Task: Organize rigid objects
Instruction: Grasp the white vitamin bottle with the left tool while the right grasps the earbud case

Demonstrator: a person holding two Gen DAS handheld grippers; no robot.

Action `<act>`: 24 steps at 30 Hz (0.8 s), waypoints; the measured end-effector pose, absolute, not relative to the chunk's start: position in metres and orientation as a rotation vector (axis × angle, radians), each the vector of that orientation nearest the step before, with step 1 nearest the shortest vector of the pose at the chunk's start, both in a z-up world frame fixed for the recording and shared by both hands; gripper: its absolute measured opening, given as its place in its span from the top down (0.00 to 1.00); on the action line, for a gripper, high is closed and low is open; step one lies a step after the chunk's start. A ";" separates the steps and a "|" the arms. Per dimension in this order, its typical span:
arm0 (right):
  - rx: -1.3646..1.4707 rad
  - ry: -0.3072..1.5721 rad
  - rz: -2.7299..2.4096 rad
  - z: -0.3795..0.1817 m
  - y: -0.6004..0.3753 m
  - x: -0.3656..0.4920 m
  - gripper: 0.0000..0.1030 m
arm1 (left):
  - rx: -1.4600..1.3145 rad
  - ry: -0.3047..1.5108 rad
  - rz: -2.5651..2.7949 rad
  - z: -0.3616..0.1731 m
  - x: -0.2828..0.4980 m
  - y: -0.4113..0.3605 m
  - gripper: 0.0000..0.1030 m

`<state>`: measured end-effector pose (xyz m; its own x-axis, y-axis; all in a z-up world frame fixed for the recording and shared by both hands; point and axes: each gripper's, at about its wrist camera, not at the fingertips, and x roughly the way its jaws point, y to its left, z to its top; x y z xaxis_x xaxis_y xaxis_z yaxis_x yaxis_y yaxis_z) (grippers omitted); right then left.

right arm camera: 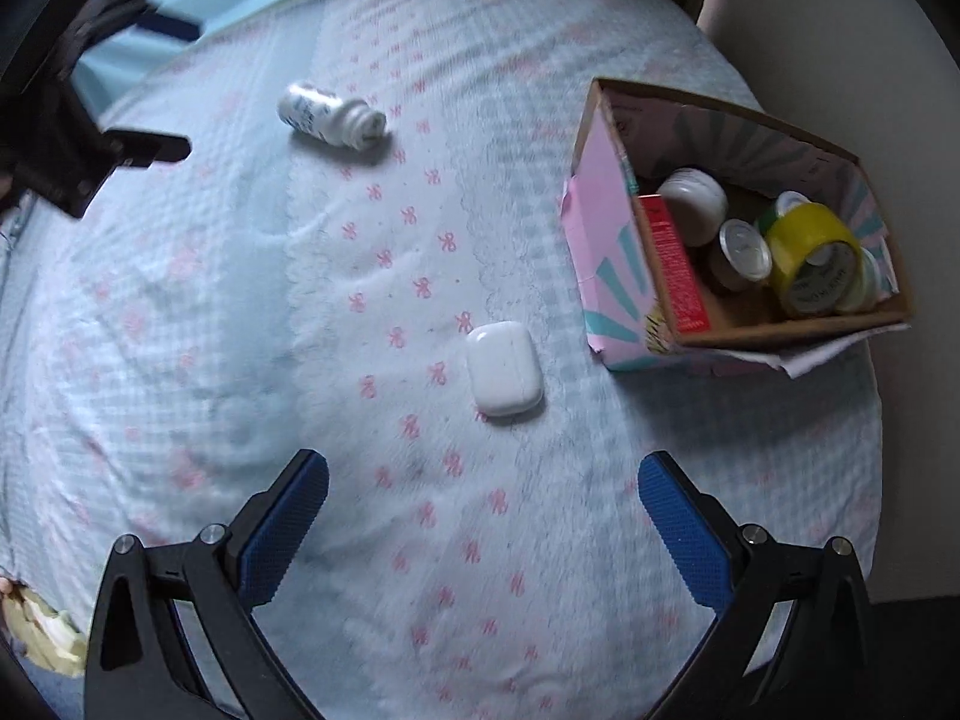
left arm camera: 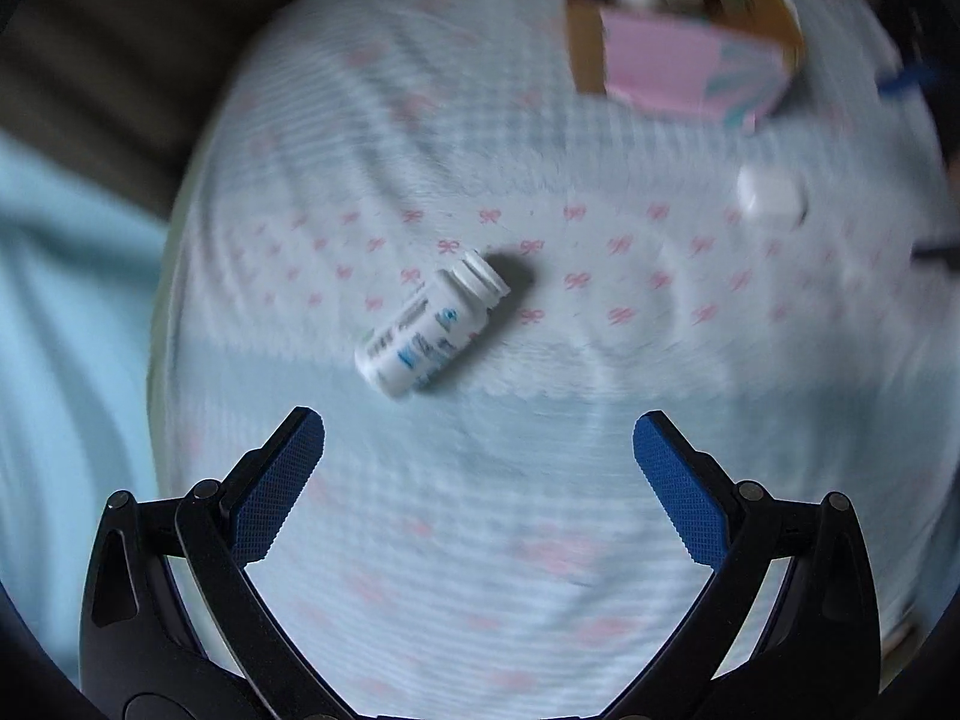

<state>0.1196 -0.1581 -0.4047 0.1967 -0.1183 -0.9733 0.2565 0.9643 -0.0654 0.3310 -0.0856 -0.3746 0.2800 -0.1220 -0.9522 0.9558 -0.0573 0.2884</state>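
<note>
Your left tongs [left arm camera: 479,426] hang wide open and empty just short of the pill bottle [left arm camera: 429,324] lying on its side on the bed [right arm camera: 180,330], while your right tongs [right arm camera: 483,468], equally spread and empty, face the earbud case [right arm camera: 503,369] near the half-filled box [right arm camera: 606,228], apparently lining up both pickups.

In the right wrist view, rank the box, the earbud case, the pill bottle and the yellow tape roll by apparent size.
1. Box
2. Yellow tape roll, earbud case and pill bottle: too alike to rank; the bottle lies farther away.
</note>
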 end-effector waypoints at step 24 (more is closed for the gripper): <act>0.190 1.484 -0.290 -0.509 -0.183 0.176 0.34 | 1.815 0.770 -1.418 -0.502 0.386 -0.129 0.44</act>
<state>0.1756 -0.1829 -0.5095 0.0619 -0.0745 -0.9953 0.3059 0.9506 -0.0521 0.3856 -0.1290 -0.5018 0.2247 0.0342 -0.9738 0.7981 -0.5799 0.1638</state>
